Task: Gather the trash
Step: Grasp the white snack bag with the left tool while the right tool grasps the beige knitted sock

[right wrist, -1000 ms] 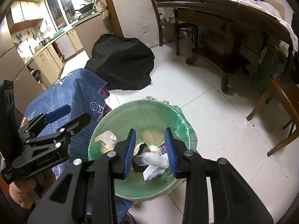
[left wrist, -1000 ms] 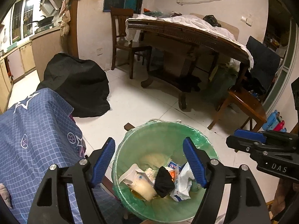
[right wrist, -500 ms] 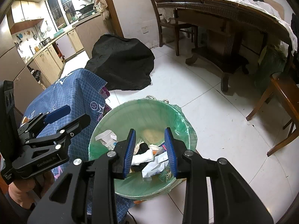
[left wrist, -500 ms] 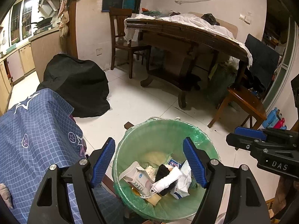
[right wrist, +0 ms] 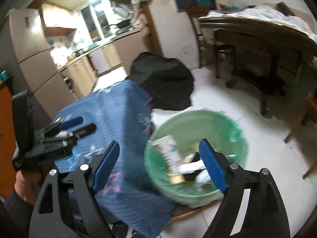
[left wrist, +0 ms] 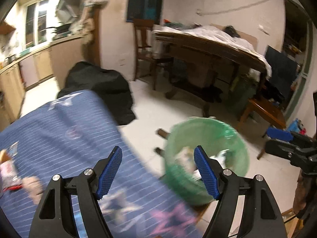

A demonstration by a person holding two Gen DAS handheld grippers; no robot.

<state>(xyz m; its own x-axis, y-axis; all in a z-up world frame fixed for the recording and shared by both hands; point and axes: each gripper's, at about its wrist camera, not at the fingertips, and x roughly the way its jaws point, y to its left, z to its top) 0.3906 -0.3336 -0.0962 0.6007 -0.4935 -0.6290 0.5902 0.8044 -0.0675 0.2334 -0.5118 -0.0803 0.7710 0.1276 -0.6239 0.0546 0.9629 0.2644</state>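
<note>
While both views smear with motion blur, I can still read my right claw (right wrist: pixel 159 164): its jaws have just been opening and now stand wide apart with nothing between them, the blue pads framing the edge of the blue checked cloth (right wrist: pixel 118 119) and the green-lined trash bin (right wrist: pixel 198 152). My left claw (left wrist: pixel 158 173) is likewise released and empty, hanging over the cloth-covered bench (left wrist: pixel 59 130) with its right pad in front of the bin (left wrist: pixel 208 158). The collected trash (right wrist: pixel 178 164) lies inside the bin: a white carton, a white tube-like piece and some dark and pale scraps, too blurred to name further. On the bench's far left I see a few loose wrappers (left wrist: pixel 9 170). A black covered heap (right wrist: pixel 164 83) sits on the floor behind the bench.
</note>
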